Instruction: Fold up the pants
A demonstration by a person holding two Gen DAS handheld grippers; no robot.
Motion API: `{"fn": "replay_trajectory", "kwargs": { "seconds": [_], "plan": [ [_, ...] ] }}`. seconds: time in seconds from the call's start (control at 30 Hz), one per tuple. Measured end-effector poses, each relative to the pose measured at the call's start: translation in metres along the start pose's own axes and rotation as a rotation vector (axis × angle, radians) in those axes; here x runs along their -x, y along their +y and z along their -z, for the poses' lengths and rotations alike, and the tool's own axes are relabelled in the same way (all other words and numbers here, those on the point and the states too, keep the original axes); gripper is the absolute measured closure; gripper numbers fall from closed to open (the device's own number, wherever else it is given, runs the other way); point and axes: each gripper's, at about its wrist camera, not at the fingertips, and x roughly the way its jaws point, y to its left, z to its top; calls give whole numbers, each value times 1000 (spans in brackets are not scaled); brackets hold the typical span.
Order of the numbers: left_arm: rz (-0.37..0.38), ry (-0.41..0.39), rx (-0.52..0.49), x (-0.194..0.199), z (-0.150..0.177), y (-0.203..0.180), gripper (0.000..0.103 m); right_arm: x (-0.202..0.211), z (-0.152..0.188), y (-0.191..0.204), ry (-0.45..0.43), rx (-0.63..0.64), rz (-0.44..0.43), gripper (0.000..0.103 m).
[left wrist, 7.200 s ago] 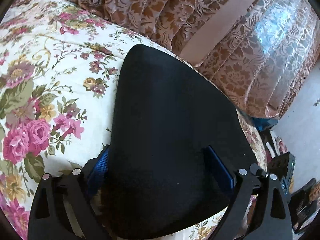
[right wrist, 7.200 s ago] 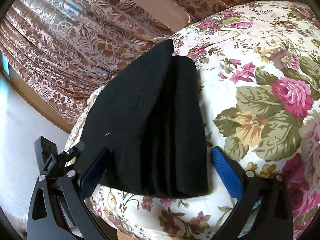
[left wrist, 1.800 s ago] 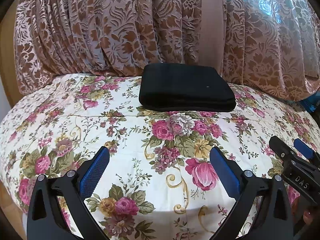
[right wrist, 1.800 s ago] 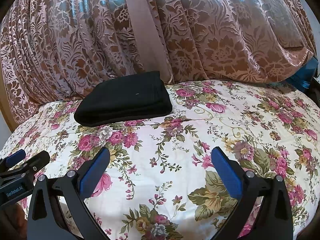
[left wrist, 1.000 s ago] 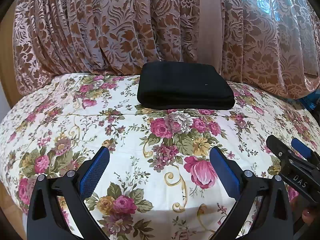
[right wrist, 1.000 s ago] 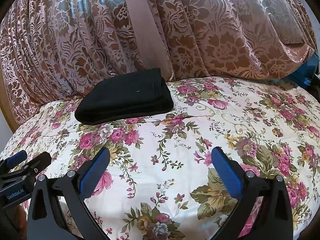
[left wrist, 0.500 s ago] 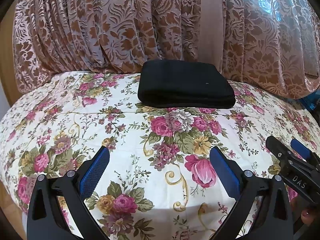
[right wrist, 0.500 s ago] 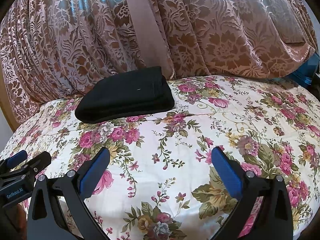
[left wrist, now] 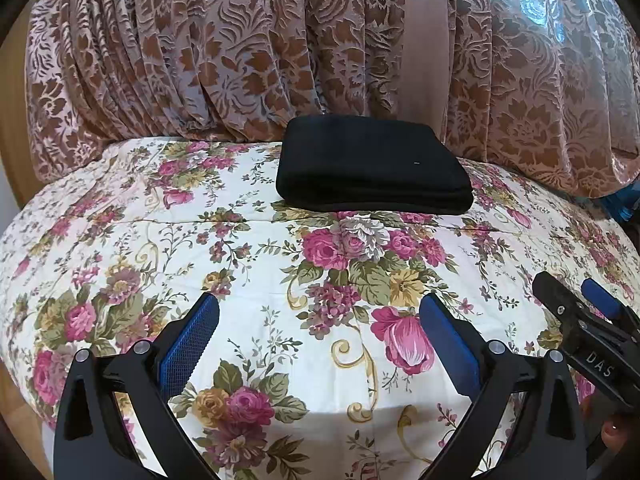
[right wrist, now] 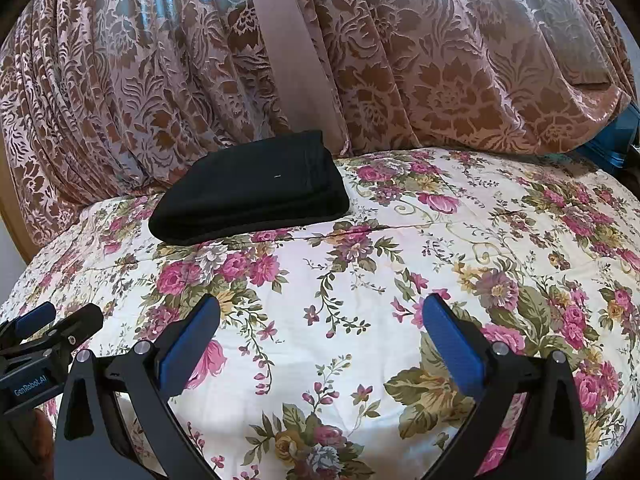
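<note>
The black pants lie folded into a flat rectangular stack at the far side of the floral bedspread, against the curtain. They also show in the right wrist view. My left gripper is open and empty, held well back from the pants above the near part of the bed. My right gripper is open and empty too, also well back. Each gripper shows at the edge of the other's view: the right one and the left one.
A brown and pink patterned curtain hangs right behind the bed. A blue object sits at the far right past the bed. A wooden edge runs along the left. The bedspread's front edge drops off below my grippers.
About seven seconds ago both grippers were at the folded pants. Both have pulled back, open and empty. Over the last second the views barely shift.
</note>
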Motion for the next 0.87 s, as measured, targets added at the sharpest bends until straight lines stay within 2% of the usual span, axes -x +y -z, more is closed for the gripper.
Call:
{"fn": "replay_trajectory", "kwargs": {
  "seconds": [0.6, 0.87],
  "plan": [
    [0, 32, 18, -7, 2, 3, 4, -7, 0, 1, 20, 11, 0, 2],
    [3, 80, 31, -25, 3, 8, 4, -34, 0, -1, 79, 51, 29, 2]
  ]
}}
